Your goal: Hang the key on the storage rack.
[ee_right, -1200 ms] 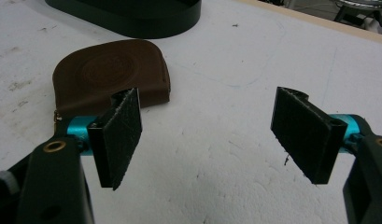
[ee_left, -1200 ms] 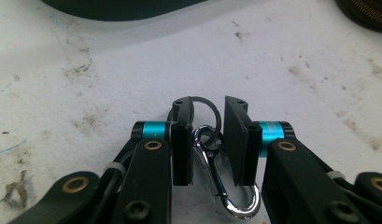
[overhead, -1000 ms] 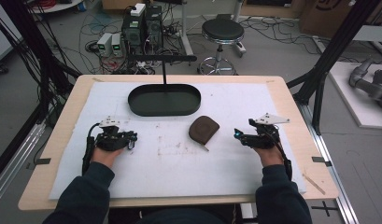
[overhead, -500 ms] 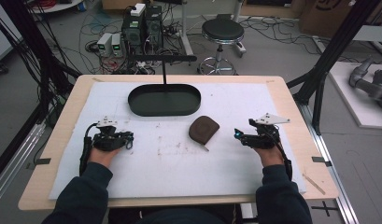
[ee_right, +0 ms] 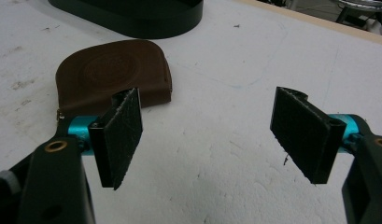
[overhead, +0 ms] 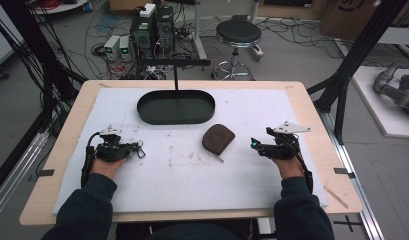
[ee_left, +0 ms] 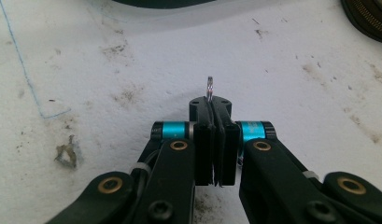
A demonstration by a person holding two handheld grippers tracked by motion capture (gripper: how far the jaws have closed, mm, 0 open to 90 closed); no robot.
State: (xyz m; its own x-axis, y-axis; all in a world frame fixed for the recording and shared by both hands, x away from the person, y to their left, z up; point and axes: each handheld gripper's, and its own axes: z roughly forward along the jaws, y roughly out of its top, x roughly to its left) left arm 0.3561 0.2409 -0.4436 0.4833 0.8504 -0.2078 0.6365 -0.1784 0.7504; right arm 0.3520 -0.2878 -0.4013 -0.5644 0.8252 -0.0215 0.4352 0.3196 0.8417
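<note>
A brown leather pouch [overhead: 218,138] lies on the white mat, right of centre. In the right gripper view the pouch [ee_right: 114,74] is just beyond my left-hand pad. My right gripper [overhead: 255,145] rests on the mat to the pouch's right, open [ee_right: 212,126], with nothing between its pads. On the left side of the mat, my left gripper [overhead: 137,148] is shut [ee_left: 211,105] on a small metal ring [ee_left: 209,87] that sticks out past its tips. The pouch's zipped edge [ee_left: 366,14] shows at the top right of the left gripper view.
A black oval tray [overhead: 176,107] stands at the back middle of the mat [overhead: 192,175], and a thin black post [overhead: 175,75] rises behind it. Beyond the table are a stool [overhead: 238,32], electronics boxes [overhead: 152,25] and cables on the floor.
My left gripper has drawn slightly to the left, still shut. The right gripper and the pouch have stayed put.
</note>
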